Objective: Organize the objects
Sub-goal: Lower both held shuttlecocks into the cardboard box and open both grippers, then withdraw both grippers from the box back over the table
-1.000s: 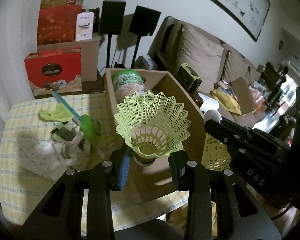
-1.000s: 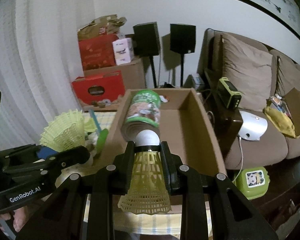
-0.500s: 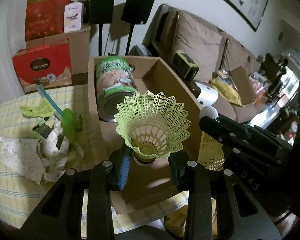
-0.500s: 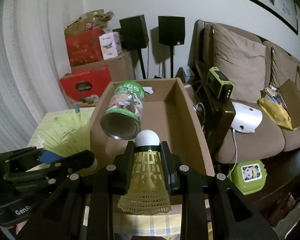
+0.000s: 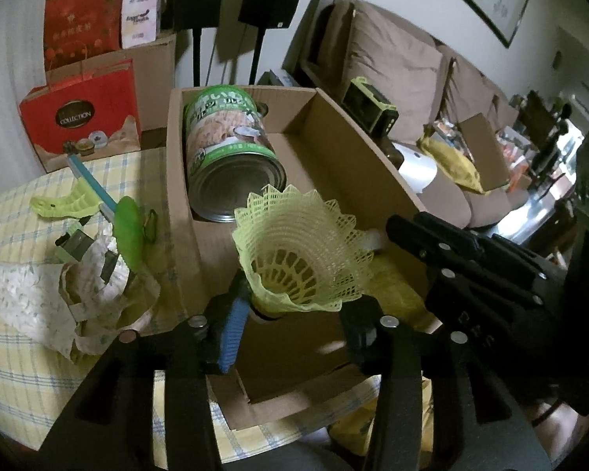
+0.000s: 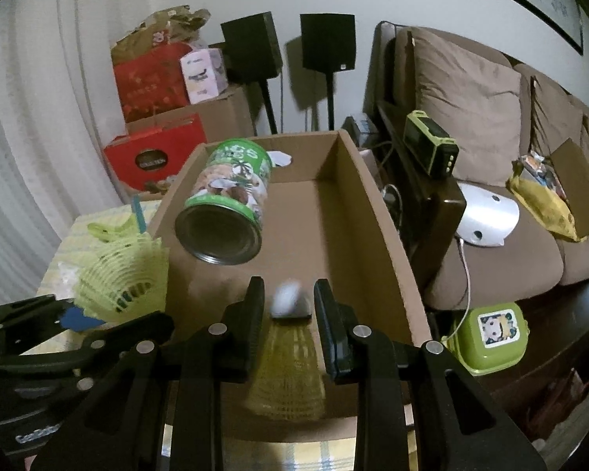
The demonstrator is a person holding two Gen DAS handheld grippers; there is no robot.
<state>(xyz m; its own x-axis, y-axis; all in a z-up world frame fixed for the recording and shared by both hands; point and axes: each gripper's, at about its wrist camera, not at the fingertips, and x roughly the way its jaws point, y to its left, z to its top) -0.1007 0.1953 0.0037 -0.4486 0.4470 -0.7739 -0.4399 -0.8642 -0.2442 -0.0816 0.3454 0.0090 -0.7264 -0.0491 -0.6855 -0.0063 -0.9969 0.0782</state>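
A brown cardboard box [image 5: 349,145] [image 6: 365,204] stands on the checked table with a green-labelled tin can [image 5: 227,149] [image 6: 227,204] lying in it. My left gripper [image 5: 290,325] is over the box's near end with a yellow-green shuttlecock [image 5: 302,255] between its fingers, skirt up; the shuttlecock tilts and the fingers stand wider than its base. My right gripper [image 6: 288,310] is open above the box's near end. A second yellow shuttlecock [image 6: 286,376], blurred, cork [image 6: 290,304] up, sits loose between the spread fingers.
On the yellow checked tablecloth [image 5: 15,353], left of the box, lie a crumpled paper [image 5: 59,298], a green brush with a blue handle [image 5: 114,212] and a green clip [image 5: 59,204]. Red gift boxes [image 5: 78,117], speakers and a sofa [image 6: 491,125] stand behind.
Both grippers moved forward over the box. The right fingers spread and its shuttlecock has come loose, blurred. The left fingers also widened and its shuttlecock tilted.
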